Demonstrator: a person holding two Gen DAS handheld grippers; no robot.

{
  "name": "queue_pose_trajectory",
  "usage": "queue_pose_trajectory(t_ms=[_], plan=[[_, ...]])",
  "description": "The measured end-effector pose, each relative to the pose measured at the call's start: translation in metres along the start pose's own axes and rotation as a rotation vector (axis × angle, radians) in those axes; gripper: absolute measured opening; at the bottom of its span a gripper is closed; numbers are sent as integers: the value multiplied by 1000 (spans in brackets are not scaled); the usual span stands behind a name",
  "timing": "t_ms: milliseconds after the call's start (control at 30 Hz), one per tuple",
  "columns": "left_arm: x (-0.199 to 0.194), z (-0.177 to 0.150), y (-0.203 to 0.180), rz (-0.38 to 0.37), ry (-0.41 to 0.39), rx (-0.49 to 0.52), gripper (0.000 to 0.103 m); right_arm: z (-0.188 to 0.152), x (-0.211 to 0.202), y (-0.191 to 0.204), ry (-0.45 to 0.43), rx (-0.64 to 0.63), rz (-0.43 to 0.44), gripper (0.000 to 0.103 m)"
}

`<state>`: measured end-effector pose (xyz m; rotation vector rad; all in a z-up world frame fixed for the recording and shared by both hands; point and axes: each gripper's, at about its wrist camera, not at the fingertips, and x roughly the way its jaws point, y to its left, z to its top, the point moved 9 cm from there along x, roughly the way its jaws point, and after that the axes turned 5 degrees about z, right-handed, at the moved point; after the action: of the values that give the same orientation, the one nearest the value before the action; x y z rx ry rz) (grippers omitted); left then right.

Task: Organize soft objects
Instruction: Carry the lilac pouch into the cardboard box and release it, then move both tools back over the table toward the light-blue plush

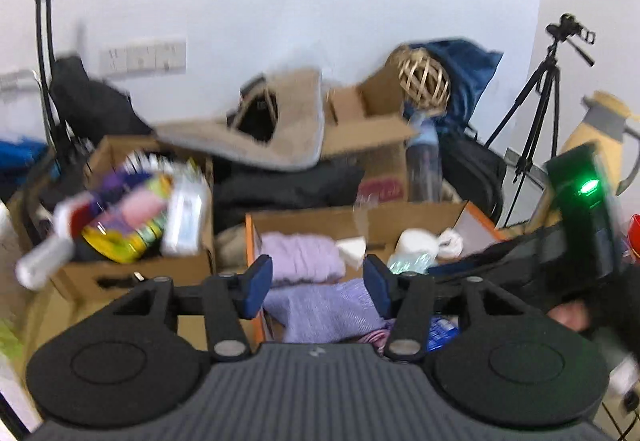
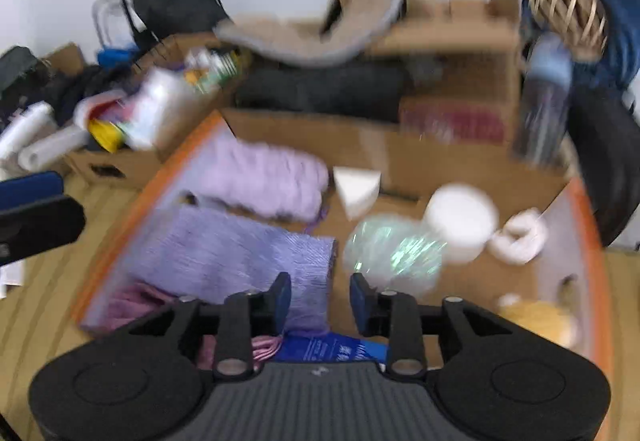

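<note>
An orange-edged cardboard box (image 2: 192, 149) holds soft things: a lilac knitted roll (image 2: 264, 181) at the back, a folded lavender cloth (image 2: 240, 257) in front of it, a pink cloth (image 2: 132, 305), a white foam wedge (image 2: 356, 187), an iridescent pouch (image 2: 392, 249), a white roll (image 2: 460, 217) and a yellow plush (image 2: 540, 317). My right gripper (image 2: 320, 297) is open and empty above the box's near side. My left gripper (image 1: 318, 285) is open and empty, hovering over the lavender cloth (image 1: 324, 309) and lilac roll (image 1: 300, 257). Both views are motion-blurred.
A second cardboard box (image 1: 132, 269) of bottles and packets stands to the left. Behind are more boxes, a beige mat (image 1: 280, 133), a wicker ball (image 1: 424, 79), a water bottle (image 1: 424, 157), black bags and a tripod (image 1: 536, 101). The floor is wooden (image 2: 36, 301).
</note>
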<state>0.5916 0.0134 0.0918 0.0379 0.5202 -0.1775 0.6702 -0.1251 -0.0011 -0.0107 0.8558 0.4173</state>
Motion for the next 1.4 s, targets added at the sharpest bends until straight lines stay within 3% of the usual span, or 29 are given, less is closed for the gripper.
queue_pose_trajectory(t_ms=[67,133,200,300,367,467,533,600,733,867,967,1233,1400], plan=[[-29,10,-4,17,-36,13,62,12,-43,3,-57,-39,-36,38],[-66,20,-8,30,-91,27,70,21,-92,6,-119,-79,-77,51],[-98,24,-12,32,-134,25,72,23,-139,6,-190,-105,-105,62],[-136,25,-20,41,-167,32,73,9,-200,-3,-258,-99,-112,65],[-161,22,-25,54,-201,13,80,-4,-231,-5,-308,-89,-119,67],[-196,-6,-28,93,-273,-87,92,-38,-276,-4,-432,-86,-159,72],[-223,-39,-36,96,-313,-127,99,-82,-302,4,-545,-61,-165,82],[-252,-80,-48,95,-365,-133,103,-133,-318,21,-605,-65,-135,83],[-292,-159,-68,125,-406,-131,103,-222,-328,57,-644,-84,-94,89],[-315,-227,-81,132,-342,-130,103,-301,-325,73,-624,-27,-107,91],[-314,-255,-87,112,-275,-79,103,-341,-316,78,-580,18,-116,91],[-283,-261,-67,130,-215,-140,103,-346,-295,87,-532,18,-74,91],[-240,-251,-50,122,-161,-170,103,-340,-267,78,-488,62,-50,86]])
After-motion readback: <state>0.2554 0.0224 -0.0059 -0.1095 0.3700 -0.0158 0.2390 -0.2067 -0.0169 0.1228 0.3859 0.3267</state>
